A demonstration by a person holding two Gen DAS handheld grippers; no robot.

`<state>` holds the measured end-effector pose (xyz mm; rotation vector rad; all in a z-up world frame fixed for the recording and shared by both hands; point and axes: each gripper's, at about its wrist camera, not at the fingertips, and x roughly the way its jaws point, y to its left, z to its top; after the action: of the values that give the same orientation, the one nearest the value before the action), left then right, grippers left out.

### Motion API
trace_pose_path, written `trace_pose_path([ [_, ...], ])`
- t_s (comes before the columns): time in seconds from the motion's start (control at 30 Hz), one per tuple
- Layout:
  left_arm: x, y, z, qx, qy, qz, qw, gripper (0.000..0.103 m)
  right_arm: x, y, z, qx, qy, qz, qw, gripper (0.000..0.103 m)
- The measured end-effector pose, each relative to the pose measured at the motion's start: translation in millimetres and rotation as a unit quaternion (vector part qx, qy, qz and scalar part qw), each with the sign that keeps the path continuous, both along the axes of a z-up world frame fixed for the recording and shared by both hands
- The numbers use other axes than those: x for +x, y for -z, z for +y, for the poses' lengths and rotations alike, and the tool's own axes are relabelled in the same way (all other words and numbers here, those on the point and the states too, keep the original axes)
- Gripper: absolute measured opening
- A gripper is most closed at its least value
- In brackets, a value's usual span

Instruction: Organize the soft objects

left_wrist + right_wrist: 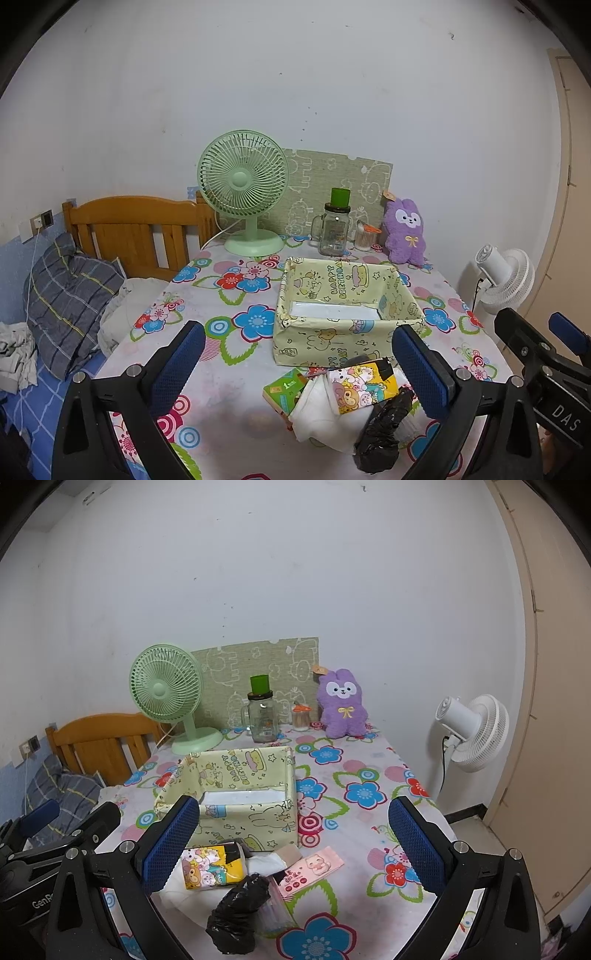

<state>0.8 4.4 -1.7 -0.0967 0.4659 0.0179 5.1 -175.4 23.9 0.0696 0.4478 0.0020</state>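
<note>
Both the left hand-held gripper and right hand-held gripper gape wide, holding nothing, above soft packets heaped before the pale-yellow cartoon-print paper box on the floral-clothed surface

— Behind the bench?
— Plain white wall, slightly marked with small dark spots. Patterned green board leaning against it.

— To the left?
— Wooden headboard of a bed, with plaid pillow below. Wall socket with white cable plugged in.

— To the right?
— White standing fan on the floor, beside a beige door. Dark skirting low on the wall.
</note>
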Motion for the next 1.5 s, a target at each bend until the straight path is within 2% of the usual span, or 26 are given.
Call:
trace_pose_path([
  [1.33, 3.6, 6.1, -6.6, 0.008, 0.004, 0.010, 0.9999, 0.100, 0.1, 1.9, 0.1, 0.006, 0.004, 0.005, 1.000, 0.100],
  [1.5, 7.4, 8.7, -11.3, 0.019, 0.006, 0.012, 0.9997, 0.100, 3.1, 3.9, -0.7, 0.009, -0.003, 0.002, 1.000, 0.100],
])
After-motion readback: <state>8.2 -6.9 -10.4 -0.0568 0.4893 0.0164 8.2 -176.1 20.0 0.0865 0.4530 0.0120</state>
